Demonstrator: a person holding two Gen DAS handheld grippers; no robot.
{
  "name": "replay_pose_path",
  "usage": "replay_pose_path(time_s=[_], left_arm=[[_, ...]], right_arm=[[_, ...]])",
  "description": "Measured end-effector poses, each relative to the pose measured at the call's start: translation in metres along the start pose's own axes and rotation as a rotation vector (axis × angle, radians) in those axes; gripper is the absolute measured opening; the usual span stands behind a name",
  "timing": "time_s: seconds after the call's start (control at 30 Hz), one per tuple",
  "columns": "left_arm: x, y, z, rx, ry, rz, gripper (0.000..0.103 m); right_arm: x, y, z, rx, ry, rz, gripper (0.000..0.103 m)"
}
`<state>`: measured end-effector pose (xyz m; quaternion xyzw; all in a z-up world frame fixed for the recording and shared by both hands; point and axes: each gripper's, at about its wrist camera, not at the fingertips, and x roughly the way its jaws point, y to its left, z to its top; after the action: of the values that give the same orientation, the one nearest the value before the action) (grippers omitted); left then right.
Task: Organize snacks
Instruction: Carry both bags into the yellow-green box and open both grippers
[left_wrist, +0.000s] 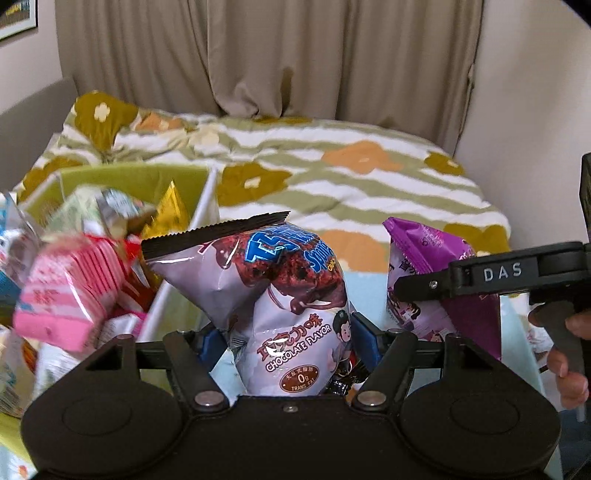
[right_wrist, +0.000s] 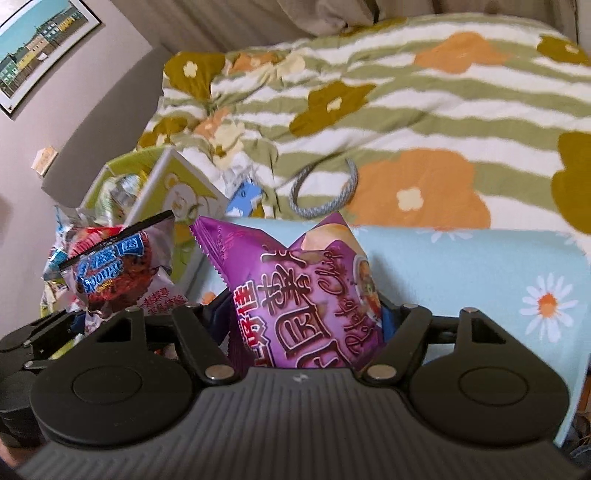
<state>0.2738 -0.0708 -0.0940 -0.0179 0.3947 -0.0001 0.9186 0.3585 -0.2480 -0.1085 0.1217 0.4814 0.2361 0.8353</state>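
My left gripper (left_wrist: 288, 343) is shut on a pale lilac chocolate sponge snack bag (left_wrist: 273, 280), which stands upright between the blue pads (left_wrist: 364, 332). My right gripper (right_wrist: 306, 321) is shut on a purple potato chip bag (right_wrist: 306, 288), also held upright. In the left wrist view the purple bag (left_wrist: 417, 251) hangs to the right, with the right gripper's black body (left_wrist: 491, 277) and a person's hand (left_wrist: 569, 354) behind it. The right wrist view shows the chocolate bag (right_wrist: 122, 269) at the left, above the left gripper's black frame (right_wrist: 40, 332).
A green box (left_wrist: 140, 177) at the left is piled with several snack packs, a pink one (left_wrist: 70, 291) nearest. A light blue daisy-print fabric container (right_wrist: 480, 277) with a grey rope handle (right_wrist: 325, 199) lies below the grippers. Behind is a bed with a flowered quilt (left_wrist: 351, 173), then curtains.
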Motion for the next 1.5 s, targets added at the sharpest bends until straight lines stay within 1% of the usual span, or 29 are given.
replay_pose_path(time_s=[0.17,0.27,0.47,0.6,0.73,0.9,1.03,1.07,1.13,1.17,1.2,1.37,1.5], left_arm=[[-0.030,0.014,0.008,-0.002,-0.041,-0.008,0.073],[-0.049,0.029,0.012,-0.006,-0.061,-0.009,0.073],[-0.081,0.076,0.028,0.001,-0.102,-0.018,0.073],[-0.094,0.117,0.043,0.008,-0.120,-0.022,0.073],[-0.094,0.158,0.060,0.011,-0.114,-0.039,0.073],[-0.078,0.203,0.075,0.030,-0.078,-0.073,0.074],[-0.052,0.228,0.080,0.024,-0.017,-0.137,0.074],[-0.045,0.232,0.080,0.028,0.000,-0.149,0.075],[-0.033,0.239,0.077,0.030,0.034,-0.151,0.085],[-0.030,0.243,0.075,0.026,0.043,-0.142,0.098],[-0.029,0.246,0.072,0.025,0.044,-0.141,0.103],[-0.040,0.260,0.059,0.028,0.034,-0.193,0.103],[-0.050,0.263,0.057,0.029,0.016,-0.202,0.103]], right_arm=[[-0.025,0.030,0.002,-0.007,-0.062,0.008,0.088],[-0.036,0.052,0.004,-0.017,-0.095,0.012,0.088],[-0.049,0.108,0.010,-0.046,-0.162,0.011,0.088],[-0.048,0.150,0.017,-0.053,-0.208,0.002,0.088],[-0.040,0.191,0.030,-0.060,-0.249,0.002,0.088],[-0.018,0.239,0.044,-0.065,-0.283,-0.022,0.088],[0.001,0.262,0.051,-0.042,-0.299,-0.062,0.088],[0.005,0.266,0.051,-0.033,-0.300,-0.075,0.088],[0.013,0.272,0.050,-0.013,-0.301,-0.100,0.088],[0.016,0.274,0.050,-0.005,-0.299,-0.110,0.088],[0.017,0.275,0.048,0.002,-0.299,-0.121,0.088],[0.026,0.277,0.039,0.034,-0.299,-0.182,0.088],[0.025,0.281,0.035,0.039,-0.289,-0.202,0.088]])
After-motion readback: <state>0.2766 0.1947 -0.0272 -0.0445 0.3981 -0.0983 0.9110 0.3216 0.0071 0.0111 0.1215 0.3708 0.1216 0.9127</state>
